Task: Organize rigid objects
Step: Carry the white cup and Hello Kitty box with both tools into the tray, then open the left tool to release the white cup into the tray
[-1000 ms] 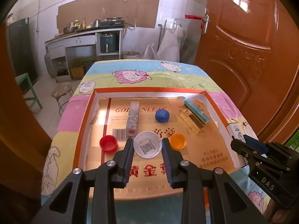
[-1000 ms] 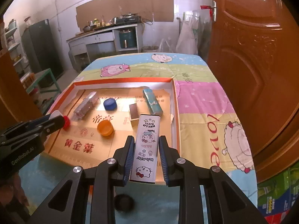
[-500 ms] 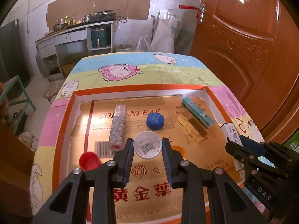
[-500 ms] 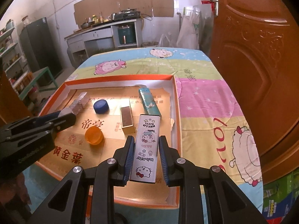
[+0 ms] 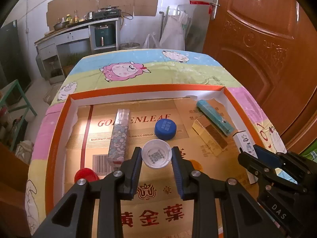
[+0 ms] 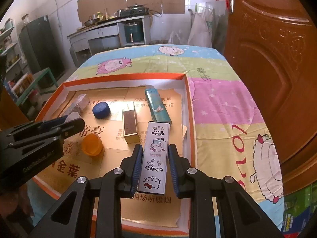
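Left gripper (image 5: 156, 156) clenches a white cap (image 5: 156, 156) above the orange-rimmed tray (image 5: 150, 88) — right gripper (image 6: 155, 164) grasps a Hello Kitty box (image 6: 154, 158) near the tray's right wall.

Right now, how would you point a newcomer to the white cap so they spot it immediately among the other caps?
Find the orange-rimmed tray on the cartoon-sheep tablecloth. Over its printed cardboard floor, the white cap sits between the fingers of the left claw, just nearer than the blue cap. It alone is white, open side up, showing a QR code inside.
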Demonstrator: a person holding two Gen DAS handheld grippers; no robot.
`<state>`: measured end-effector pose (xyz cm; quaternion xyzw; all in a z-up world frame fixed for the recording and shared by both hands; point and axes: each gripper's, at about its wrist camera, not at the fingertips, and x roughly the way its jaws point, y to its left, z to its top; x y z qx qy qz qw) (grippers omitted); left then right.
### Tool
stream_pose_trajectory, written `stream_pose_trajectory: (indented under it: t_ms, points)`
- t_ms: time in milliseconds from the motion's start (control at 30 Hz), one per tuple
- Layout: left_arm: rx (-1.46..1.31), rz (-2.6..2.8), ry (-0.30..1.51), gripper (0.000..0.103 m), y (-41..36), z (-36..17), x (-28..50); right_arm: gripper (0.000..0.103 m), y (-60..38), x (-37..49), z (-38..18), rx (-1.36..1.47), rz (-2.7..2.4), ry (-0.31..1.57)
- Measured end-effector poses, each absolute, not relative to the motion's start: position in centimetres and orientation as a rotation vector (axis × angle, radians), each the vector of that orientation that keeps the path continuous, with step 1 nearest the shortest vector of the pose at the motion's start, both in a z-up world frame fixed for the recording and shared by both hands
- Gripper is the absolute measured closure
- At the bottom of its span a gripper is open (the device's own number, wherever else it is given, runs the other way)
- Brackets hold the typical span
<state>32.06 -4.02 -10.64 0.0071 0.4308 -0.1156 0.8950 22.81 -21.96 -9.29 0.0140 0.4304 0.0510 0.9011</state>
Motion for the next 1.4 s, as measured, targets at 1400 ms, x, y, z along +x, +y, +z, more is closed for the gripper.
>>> stream_pose_trajectory:
  t_ms: [1400]
  points:
    - [0.030, -0.234, 0.921, 0.060, -4.3, -12.2, 33.6, 0.075, -20.8, 23.6, -10.3, -0.005, 0.103, 0.897]
